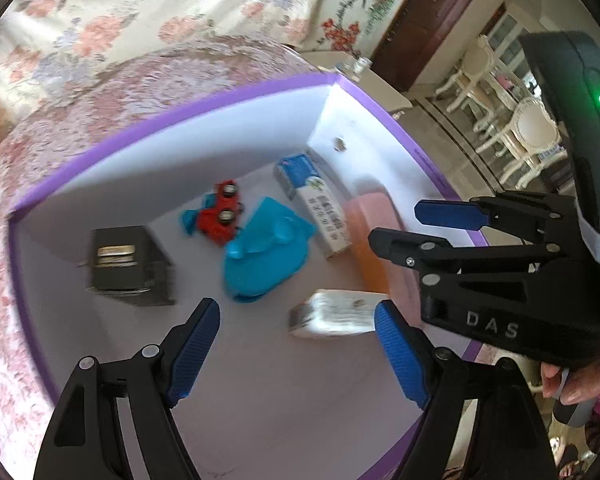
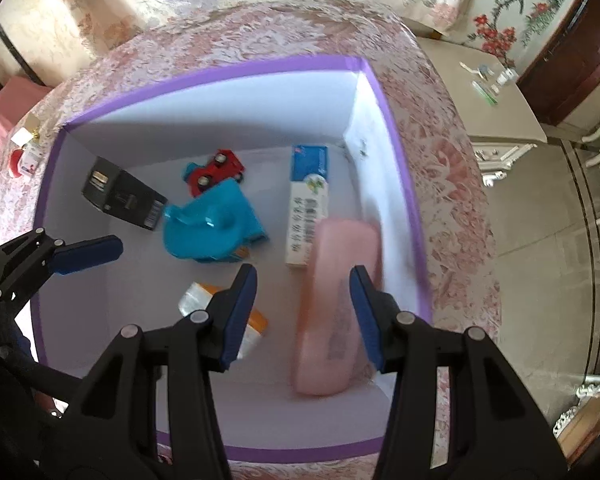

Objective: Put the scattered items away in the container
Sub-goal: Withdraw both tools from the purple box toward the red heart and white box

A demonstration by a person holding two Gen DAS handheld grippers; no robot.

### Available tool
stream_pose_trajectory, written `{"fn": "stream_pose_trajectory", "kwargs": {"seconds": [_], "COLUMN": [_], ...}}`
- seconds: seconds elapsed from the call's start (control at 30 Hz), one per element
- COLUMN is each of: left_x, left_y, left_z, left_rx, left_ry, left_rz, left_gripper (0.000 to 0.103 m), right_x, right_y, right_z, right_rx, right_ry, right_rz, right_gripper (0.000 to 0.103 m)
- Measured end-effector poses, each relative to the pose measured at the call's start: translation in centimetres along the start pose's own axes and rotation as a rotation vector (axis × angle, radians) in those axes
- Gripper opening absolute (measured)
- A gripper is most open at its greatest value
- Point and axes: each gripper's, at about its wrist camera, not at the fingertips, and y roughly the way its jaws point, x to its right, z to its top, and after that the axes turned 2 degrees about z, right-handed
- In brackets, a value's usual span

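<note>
A purple-rimmed white box [image 1: 172, 118] [image 2: 204, 74] stands on a floral-covered table. Inside lie a red toy car [image 1: 220, 216] [image 2: 216, 174], a blue plastic piece [image 1: 264, 252] [image 2: 212, 226], a toothpaste carton [image 1: 316, 204] [image 2: 306, 212], a black box [image 1: 128, 266] [image 2: 120, 198], a pink case [image 1: 374, 232] [image 2: 336, 312] and a silvery packet [image 1: 332, 314] [image 2: 196, 298]. My left gripper [image 1: 298, 354] is open above the box, the packet between its fingers' line. My right gripper [image 2: 302, 312] is open over the blurred pink case, not touching it; it also shows in the left wrist view [image 1: 396, 228].
The floral tablecloth [image 2: 440, 152] surrounds the box. A small red and white item [image 2: 24, 156] lies on the table at left. A white side table [image 2: 496, 108] with small items and white chairs [image 1: 516, 128] stand beyond on the tiled floor.
</note>
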Motion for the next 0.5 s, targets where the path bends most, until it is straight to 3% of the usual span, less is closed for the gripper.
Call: {"fn": "stream_pose_trajectory", "kwargs": {"seconds": [0.5], "left_x": [-7.3], "left_y": [-9.3], "left_z": [-2.4], "left_rx": [0.200], "left_ry": [-0.113], "left_rz": [0.156], "left_gripper": [0.080], "right_x": [-9.5], "right_y": [1.4], "right_z": [3.0], "right_rx": [-0.007], "right_ry": [-0.195], "right_rz": [0.123], "right_gripper": [0.052]}}
